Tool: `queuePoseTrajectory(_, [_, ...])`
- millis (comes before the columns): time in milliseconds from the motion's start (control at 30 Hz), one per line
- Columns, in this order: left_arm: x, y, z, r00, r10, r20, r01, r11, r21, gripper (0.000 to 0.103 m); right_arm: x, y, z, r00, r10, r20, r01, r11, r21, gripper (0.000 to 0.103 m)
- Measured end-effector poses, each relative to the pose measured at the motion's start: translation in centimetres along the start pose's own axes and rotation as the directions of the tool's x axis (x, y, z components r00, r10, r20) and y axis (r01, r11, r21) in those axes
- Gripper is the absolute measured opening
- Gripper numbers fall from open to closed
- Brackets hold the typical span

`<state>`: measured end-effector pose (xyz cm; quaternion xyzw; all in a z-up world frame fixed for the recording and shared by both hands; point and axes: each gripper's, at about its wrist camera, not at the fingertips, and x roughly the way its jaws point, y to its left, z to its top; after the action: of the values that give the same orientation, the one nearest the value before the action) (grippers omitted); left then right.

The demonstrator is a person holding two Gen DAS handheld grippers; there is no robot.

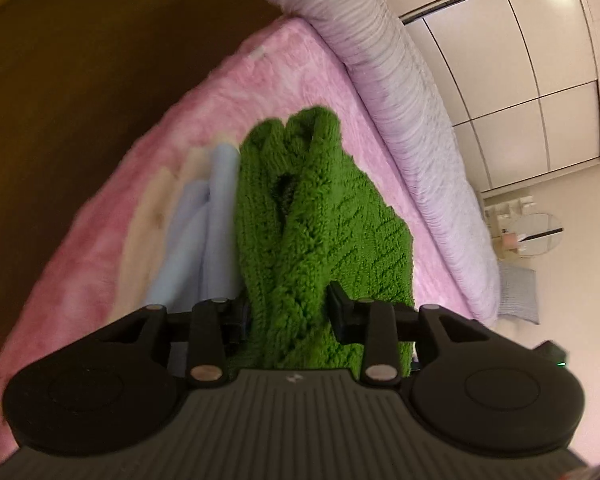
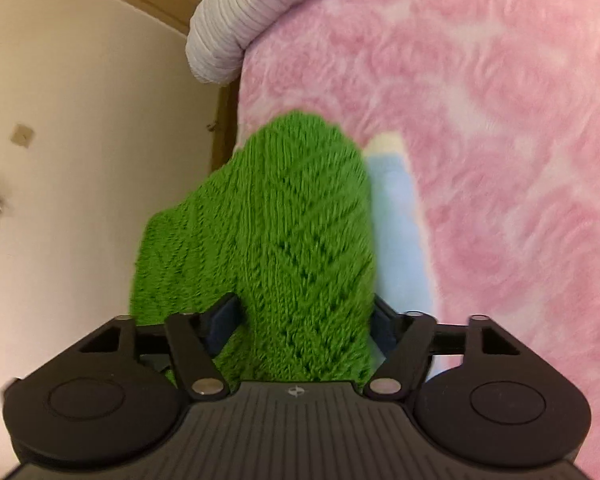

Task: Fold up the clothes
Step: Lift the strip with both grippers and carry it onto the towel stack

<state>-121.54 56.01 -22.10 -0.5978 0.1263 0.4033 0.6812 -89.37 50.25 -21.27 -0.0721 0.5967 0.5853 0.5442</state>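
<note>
A green knitted sweater [image 1: 312, 216] hangs bunched over a bed with a pink fluffy blanket [image 1: 100, 264]. My left gripper [image 1: 288, 316] is shut on a thick fold of it. In the right wrist view the same green sweater [image 2: 276, 232] fills the middle, and my right gripper [image 2: 304, 320] is shut on another fold of it. A light blue garment [image 1: 204, 240] lies on the blanket beside the sweater, with a cream one [image 1: 152, 220] under it. The blue garment also shows in the right wrist view [image 2: 400, 232].
A grey ribbed rolled quilt [image 1: 400, 100] runs along the bed's far edge, also in the right wrist view [image 2: 236, 20]. White wardrobe doors [image 1: 520, 80] stand beyond. A small glass table [image 1: 536, 236] and a grey cushion [image 1: 518, 294] are on the floor.
</note>
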Motion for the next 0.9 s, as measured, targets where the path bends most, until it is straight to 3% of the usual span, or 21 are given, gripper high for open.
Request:
queuePoseTrajectory(67, [-1.9, -1.1, -0.1, 0.999, 0.044, 0.032, -0.045, 0.998, 0.044, 0.028, -2.0, 0.8, 0.4, 0.996, -0.063, 0.059, 0.067, 0.996, -0.065, 0.073])
queuePoseTrajectory(133, [-4.0, -2.6, -0.3, 0.996, 0.047, 0.075, -0.055, 0.993, 0.107, 0.025, -4.2, 1.2, 0.4, 0.989, -0.098, 0.112, 0.110, 0.988, -0.105, 0.064])
queuePoseTrajectory(200, [-5.6, -4.4, -0.7, 0.995, 0.025, 0.095, -0.042, 0.982, 0.184, 0.023, -6.0, 1.9, 0.2, 0.989, -0.077, 0.123, 0.095, 0.984, -0.152, 0.041])
queuePoseTrajectory(267, [-5.9, -6.0, -1.4, 0.997, 0.015, 0.078, -0.036, 0.960, 0.277, 0.021, -6.7, 3.1, -0.6, 0.996, -0.046, 0.079, 0.063, 0.973, -0.222, 0.024])
queuePoseTrajectory(300, [-5.4, -6.1, -1.8, 0.998, 0.039, 0.056, -0.055, 0.949, 0.311, 0.017, -6.9, 3.9, -1.1, 0.998, -0.039, 0.054, 0.052, 0.964, -0.260, 0.022])
queuePoseTrajectory(400, [-3.9, -6.3, -2.8, 0.993, 0.120, -0.005, -0.107, 0.908, 0.406, 0.014, -6.2, 6.3, -3.5, 0.997, -0.079, -0.007, 0.069, 0.915, -0.396, 0.022])
queuePoseTrajectory(500, [-2.8, -4.5, -4.2, 0.979, 0.198, -0.040, -0.163, 0.889, 0.428, 0.012, -4.4, 7.6, -6.0, 0.986, -0.155, -0.055, 0.108, 0.863, -0.493, 0.025])
queuePoseTrajectory(667, [-3.0, -1.6, -6.2, 0.981, 0.192, -0.030, -0.168, 0.914, 0.369, 0.013, -1.5, 6.9, -10.1, 0.964, -0.240, -0.115, 0.122, 0.784, -0.609, 0.026])
queuePoseTrajectory(733, [-3.3, -0.9, -6.4, 0.983, 0.181, -0.017, -0.164, 0.924, 0.345, 0.013, -1.1, 6.5, -10.8, 0.962, -0.247, -0.114, 0.127, 0.778, -0.615, 0.026])
queuePoseTrajectory(900, [-3.7, -3.1, -5.4, 0.976, 0.218, -0.016, -0.195, 0.900, 0.390, 0.012, -1.6, 7.1, -8.9, 0.957, -0.251, -0.146, 0.117, 0.794, -0.597, 0.026])
